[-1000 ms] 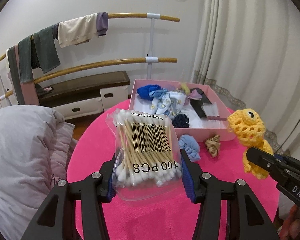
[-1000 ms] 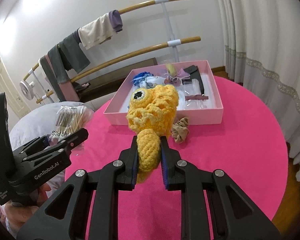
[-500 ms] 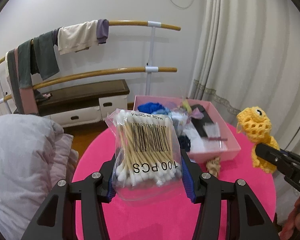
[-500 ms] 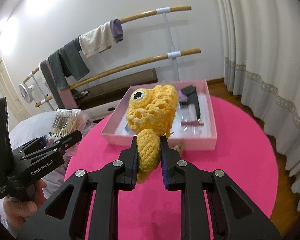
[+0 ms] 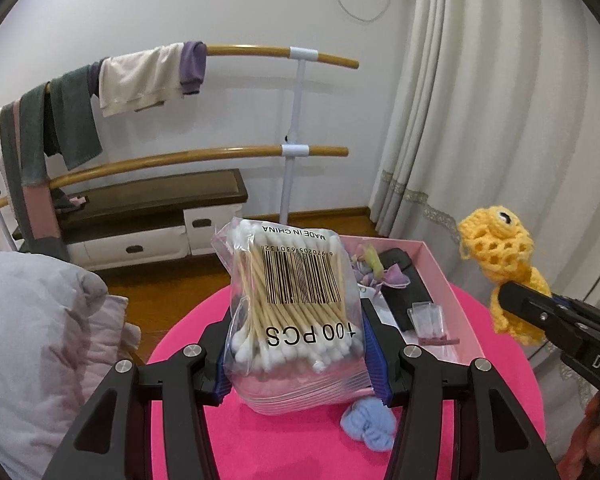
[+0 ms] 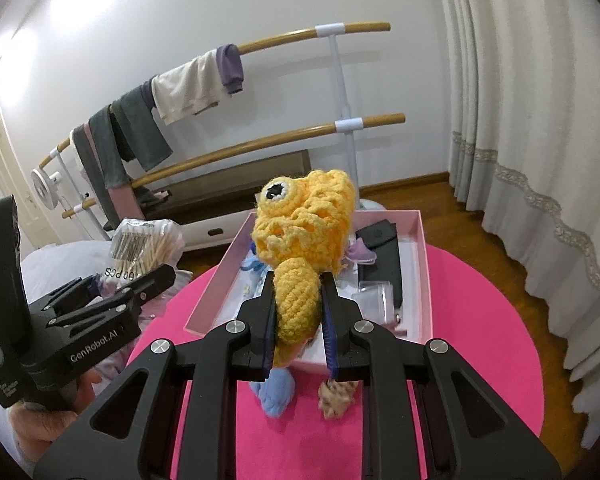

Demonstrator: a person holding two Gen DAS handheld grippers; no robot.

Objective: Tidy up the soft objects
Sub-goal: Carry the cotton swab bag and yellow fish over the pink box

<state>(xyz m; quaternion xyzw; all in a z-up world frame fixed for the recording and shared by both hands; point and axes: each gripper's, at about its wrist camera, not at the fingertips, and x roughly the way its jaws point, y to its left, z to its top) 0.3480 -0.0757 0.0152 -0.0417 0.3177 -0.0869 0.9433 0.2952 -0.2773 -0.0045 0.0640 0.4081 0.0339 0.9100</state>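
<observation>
My left gripper [image 5: 296, 344] is shut on a clear bag of cotton swabs [image 5: 296, 300] and holds it above the round pink table [image 5: 180, 344]. My right gripper [image 6: 296, 308] is shut on a yellow crochet toy [image 6: 304, 220] and holds it raised in front of the pink box [image 6: 426, 264]. The toy also shows in the left wrist view [image 5: 500, 248], and the swab bag in the right wrist view [image 6: 144, 244]. A blue scrunchie [image 5: 368, 424] and a beige scrunchie [image 6: 336, 396] lie on the table below the grippers.
The pink box [image 5: 448, 280] holds a black pouch [image 6: 380, 240], small clear bags [image 5: 428, 316] and fabric pieces. A grey cushion [image 5: 40, 340] lies left of the table. A rail with hanging clothes [image 5: 140, 76] and a low bench [image 5: 148, 200] stand behind. Curtains [image 6: 540, 120] hang at right.
Both grippers have risen and tilted up with their loads. The table and box have dropped lower in both views, and the scrunchies now lie under the fingers.
</observation>
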